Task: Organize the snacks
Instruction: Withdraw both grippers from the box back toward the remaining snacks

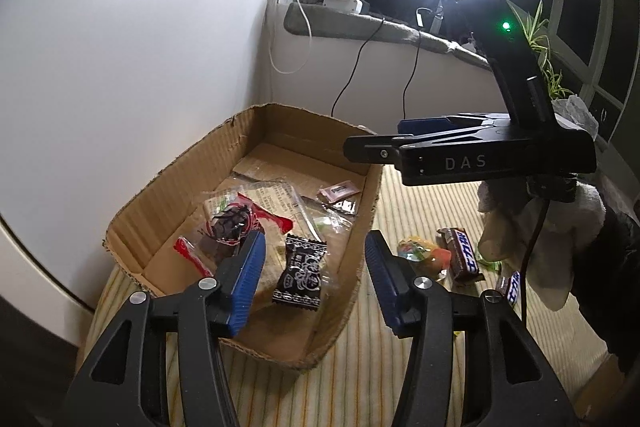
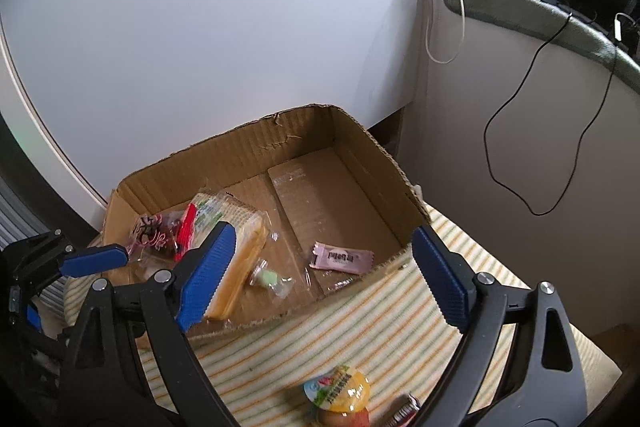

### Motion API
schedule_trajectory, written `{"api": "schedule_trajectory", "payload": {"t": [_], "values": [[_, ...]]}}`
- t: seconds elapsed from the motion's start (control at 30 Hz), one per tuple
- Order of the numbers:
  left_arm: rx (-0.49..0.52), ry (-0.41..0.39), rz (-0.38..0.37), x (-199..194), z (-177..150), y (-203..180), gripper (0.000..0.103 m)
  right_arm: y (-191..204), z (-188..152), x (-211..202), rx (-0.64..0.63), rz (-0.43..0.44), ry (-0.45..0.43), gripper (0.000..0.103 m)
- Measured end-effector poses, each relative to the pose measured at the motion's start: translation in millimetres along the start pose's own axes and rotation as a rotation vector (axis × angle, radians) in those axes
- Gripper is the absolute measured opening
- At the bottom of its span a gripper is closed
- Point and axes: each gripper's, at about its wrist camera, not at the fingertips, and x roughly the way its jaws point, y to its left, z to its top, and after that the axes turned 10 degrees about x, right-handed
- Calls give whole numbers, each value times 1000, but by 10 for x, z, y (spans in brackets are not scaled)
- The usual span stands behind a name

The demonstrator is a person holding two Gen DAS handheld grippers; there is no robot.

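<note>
**Both claws hang empty as loose snacks wait beside a half-filled box**

A cardboard box [image 2: 400, 187] sits on a striped cloth [image 2: 320, 339] against a white wall, already holding a black-wrapped candy [image 1: 300, 273], a red-and-clear packet [image 1: 230, 223], a pale cracker pack [image 2: 236, 247], a pink sachet [image 2: 342, 258] and a small green sweet [image 2: 269, 279]. The left claw [image 1: 314, 281] hovers over the box's near wall, released and gripping nothing. The right claw [image 2: 320, 277] is likewise spread wide and empty above the near rim. Outside the box, on the cloth, lie a jelly cup [image 2: 338, 389] and two chocolate bars [image 1: 460, 251]; a third item at the lower edge of the right view is too cropped to name. The cup looks light but rigid and slick-sided, best pinched across its body below the foil lid. The bars seem firm beneath slippery film, so a grip across the middle should hold; the crinkly wrapper ends would likely slide or tear.
</note>
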Motion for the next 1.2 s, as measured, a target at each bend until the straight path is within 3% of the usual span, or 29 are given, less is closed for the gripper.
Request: {"api": "schedule_trajectory", "payload": {"t": [0.33, 0.7, 1.07, 1.2], "values": [[14, -9, -37, -115, -40, -220, 51, -89, -197, -517, 7, -29, -48, 92], [47, 22, -114, -59, -131, -607, 51, -407, -774, -1051, 47, -88, -49, 92], [56, 110, -209, 190, -310, -953, 51, -788, -1583, -1219, 250, -110, 39, 92], [52, 150, -246, 301, -386, -1038, 51, -854, -1789, -1214, 339, -54, 87, 92]]}}
